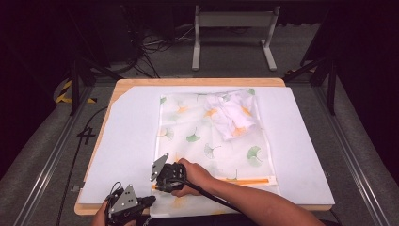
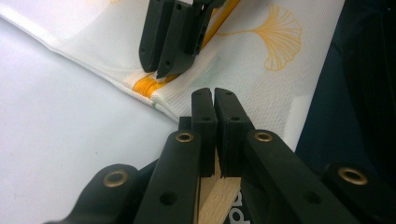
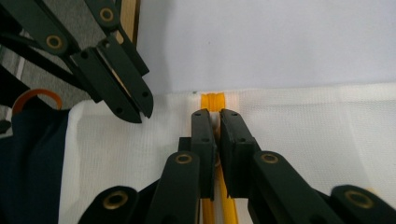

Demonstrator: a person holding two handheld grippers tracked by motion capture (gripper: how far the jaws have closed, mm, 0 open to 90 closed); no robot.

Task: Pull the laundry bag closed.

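Mesh bag [image 1: 211,141] lies flat on the table [image 1: 117,89], thin, soft, light. Right gripper [image 3: 217,122] pinched on the zipper [image 3: 212,100] pull at its end; left gripper [image 2: 214,100] clamps the bag's corner. Hold there.

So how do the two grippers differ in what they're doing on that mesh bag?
The right gripper sits on the orange zipper near its end, its fingers closed on the zipper; the left gripper is closed at the bag's corner edge, off the zipper. In the high view the right gripper is over the mesh laundry bag, and the left gripper is at the table's near edge. Both are shut.
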